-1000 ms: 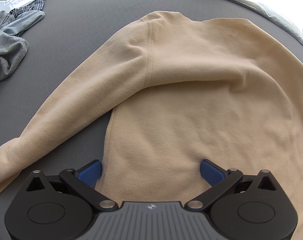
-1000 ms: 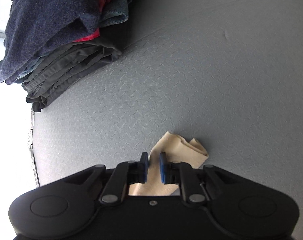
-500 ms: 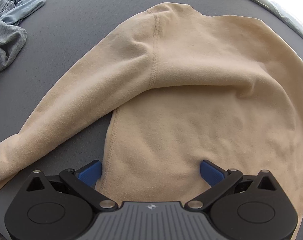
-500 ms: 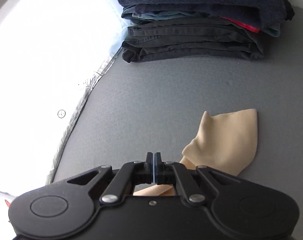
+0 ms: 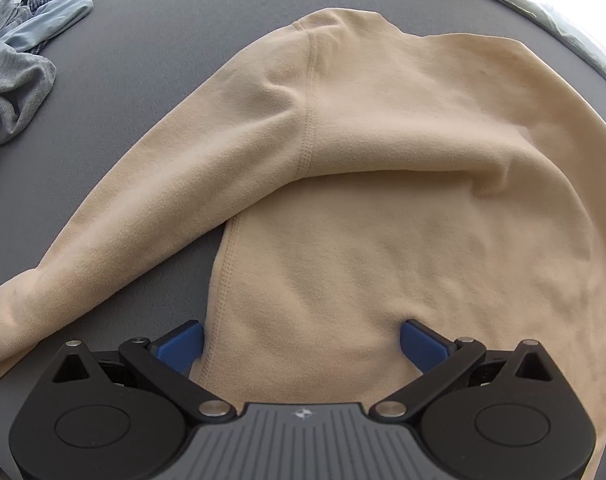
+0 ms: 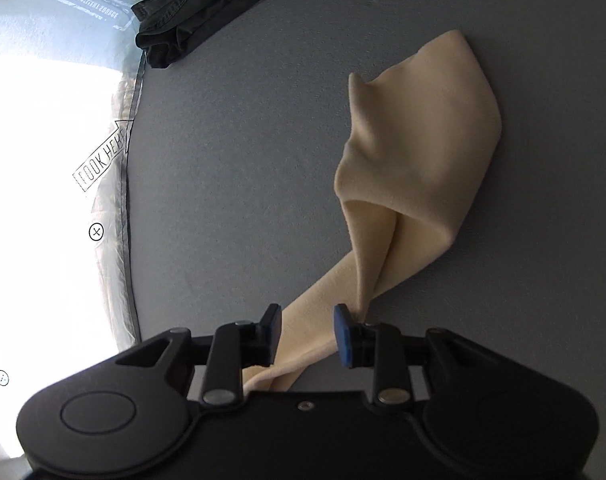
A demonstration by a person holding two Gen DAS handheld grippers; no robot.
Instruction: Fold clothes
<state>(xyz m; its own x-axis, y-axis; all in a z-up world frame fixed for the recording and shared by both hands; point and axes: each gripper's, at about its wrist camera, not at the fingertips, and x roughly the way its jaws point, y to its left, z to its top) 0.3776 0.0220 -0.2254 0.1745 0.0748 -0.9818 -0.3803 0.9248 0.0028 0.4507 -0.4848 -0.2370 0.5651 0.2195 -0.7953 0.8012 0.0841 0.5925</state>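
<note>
Beige fleece top (image 5: pixel 383 208) between wide-open left hand-held gripper (image 5: pixel 303 344); right hand-held gripper (image 6: pixel 307 332) just opening, sleeve (image 6: pixel 419 160) prob. loose.

Surface: grey table (image 5: pixel 151 20)
Middle: beige fleece sweater (image 5: pixel 403 200) spread flat, sleeve (image 6: pixel 419 152) crumpled
Far left corner: loose grey clothes (image 5: pixel 11 80)
Far edge: folded dark clothes (image 6: pixel 183 16)

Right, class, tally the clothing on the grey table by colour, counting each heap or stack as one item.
Beige: 1, the fleece top
Grey and pale blue: 1, the crumpled heap
Dark: 1, the folded stack
Total: 3
</note>
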